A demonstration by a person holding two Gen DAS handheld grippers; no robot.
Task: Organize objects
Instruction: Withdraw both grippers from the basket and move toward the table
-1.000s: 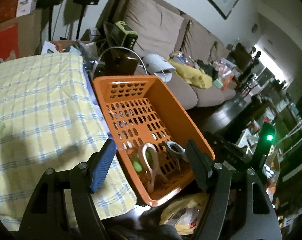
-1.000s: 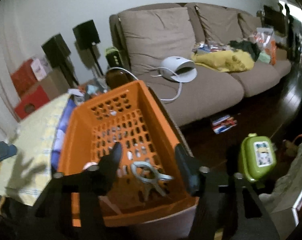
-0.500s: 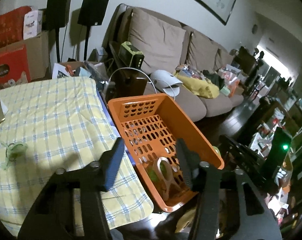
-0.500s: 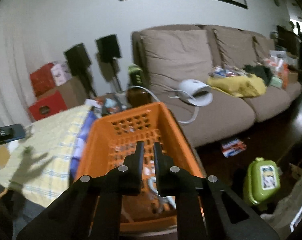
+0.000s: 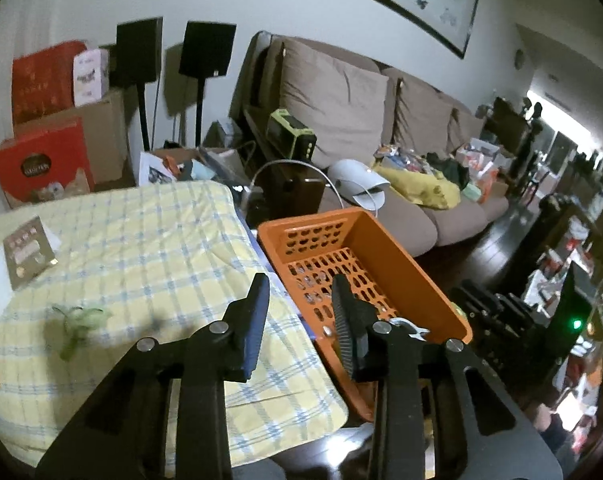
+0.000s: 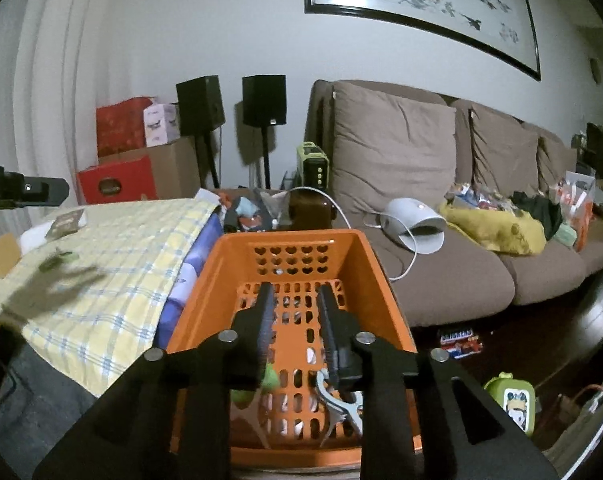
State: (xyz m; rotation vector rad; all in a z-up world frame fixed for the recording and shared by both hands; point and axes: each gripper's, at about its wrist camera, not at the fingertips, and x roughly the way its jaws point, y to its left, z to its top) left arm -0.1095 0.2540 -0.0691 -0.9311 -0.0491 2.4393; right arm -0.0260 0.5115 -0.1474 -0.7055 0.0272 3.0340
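Both grippers hang empty: left gripper (image 5: 299, 300) parted, right gripper (image 6: 295, 312) parted over the orange basket (image 6: 385, 300), clips (image 6: 339, 404) inside. Farther out, a green clip (image 5: 77, 322) waits on the checked counter (image 5: 141, 240). Next, likely fetch it.

Orange basket (image 6: 293, 248): smooth plastic, slight sheen, perforated walls and floor. Tablecloth (image 5: 149, 240): soft woven cloth, yellow-blue check, matt, faintly wrinkled. Left gripper (image 5: 299, 292): matt black plastic arms, ribbed pads, bright metal pivot screws. Right gripper (image 6: 295, 300): same matt black, ribbed pads. Clip (image 6: 337, 400) in basket: pale glossy plastic. Sofa (image 6: 393, 148): brown matt fabric, creased cushions. Floor (image 6: 541, 340): dark, glossy, wood-like. Boxes (image 5: 41, 160): red printed cardboard.
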